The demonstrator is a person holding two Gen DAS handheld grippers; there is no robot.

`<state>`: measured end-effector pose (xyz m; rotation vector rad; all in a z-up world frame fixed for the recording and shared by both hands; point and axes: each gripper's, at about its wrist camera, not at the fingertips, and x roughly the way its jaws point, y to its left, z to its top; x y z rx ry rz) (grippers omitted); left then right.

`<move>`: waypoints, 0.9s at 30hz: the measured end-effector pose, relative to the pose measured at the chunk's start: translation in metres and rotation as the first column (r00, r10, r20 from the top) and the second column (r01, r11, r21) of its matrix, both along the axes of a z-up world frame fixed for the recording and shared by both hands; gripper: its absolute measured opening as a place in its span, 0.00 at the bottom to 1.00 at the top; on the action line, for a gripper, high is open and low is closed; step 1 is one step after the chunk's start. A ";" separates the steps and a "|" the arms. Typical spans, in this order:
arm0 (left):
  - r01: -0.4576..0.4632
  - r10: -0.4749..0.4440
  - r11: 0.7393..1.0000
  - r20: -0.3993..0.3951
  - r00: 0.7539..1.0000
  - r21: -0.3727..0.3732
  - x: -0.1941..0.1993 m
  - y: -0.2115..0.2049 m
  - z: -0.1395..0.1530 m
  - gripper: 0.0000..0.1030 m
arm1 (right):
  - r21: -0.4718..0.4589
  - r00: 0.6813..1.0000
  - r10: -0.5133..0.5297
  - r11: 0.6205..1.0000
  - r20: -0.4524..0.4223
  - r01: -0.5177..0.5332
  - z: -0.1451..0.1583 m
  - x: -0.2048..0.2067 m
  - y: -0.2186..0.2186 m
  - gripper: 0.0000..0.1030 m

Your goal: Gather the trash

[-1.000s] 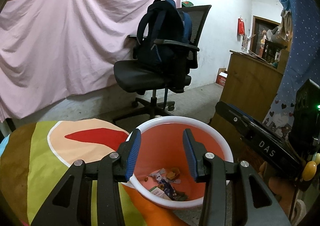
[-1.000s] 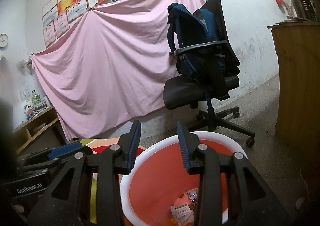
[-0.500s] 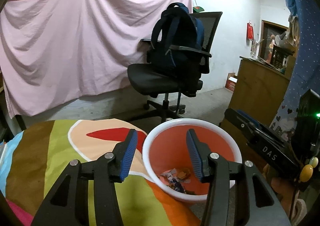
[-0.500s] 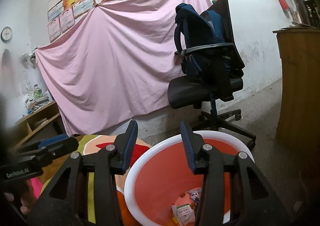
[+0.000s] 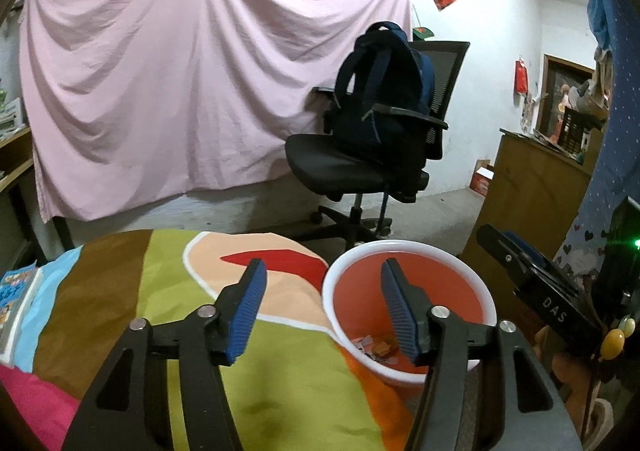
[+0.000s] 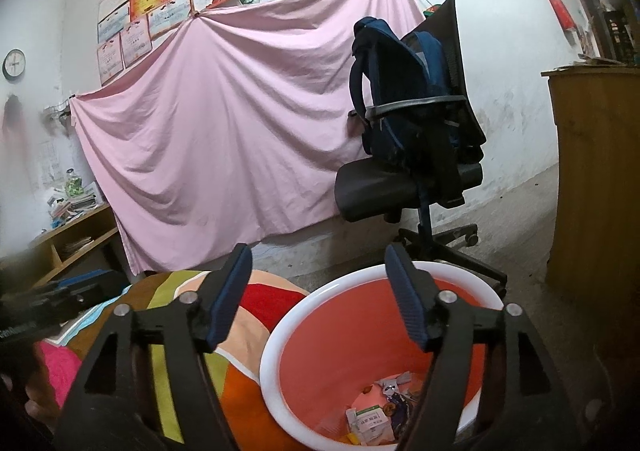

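An orange bin with a white rim (image 5: 408, 251) stands at the right edge of a colourful cloth (image 5: 168, 291). It holds several wrappers and scraps (image 5: 376, 347). In the right wrist view the bin's rim (image 6: 276, 335) is close below, with the trash (image 6: 376, 419) on its bottom. My left gripper (image 5: 320, 311) is open and empty, above the cloth just left of the bin. My right gripper (image 6: 320, 299) is open and empty, above the bin's left rim. It also shows in the left wrist view (image 5: 520, 275), right of the bin.
A black office chair with a dark blue backpack (image 5: 380, 123) stands behind the bin on the floor. A pink sheet (image 5: 180, 91) hangs on the wall. A wooden cabinet (image 5: 536, 187) is at the right. A book (image 5: 16, 303) lies at the cloth's left edge.
Both grippers have opened wider and drawn back to the left, away from the bin. The bin now sits to the right in both views.
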<state>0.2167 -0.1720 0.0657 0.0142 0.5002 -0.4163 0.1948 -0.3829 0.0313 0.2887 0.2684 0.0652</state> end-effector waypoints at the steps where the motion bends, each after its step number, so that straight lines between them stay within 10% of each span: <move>1: -0.009 0.009 1.000 0.003 1.000 -0.004 -0.002 0.003 0.001 0.61 | -0.002 1.000 -0.005 1.000 0.004 0.005 0.000 -0.002 0.002 0.94; 27: -0.214 0.227 0.966 0.083 0.970 -0.146 -0.088 0.103 -0.005 0.96 | -0.073 0.996 -0.025 0.997 0.087 0.031 0.017 -0.067 0.055 1.00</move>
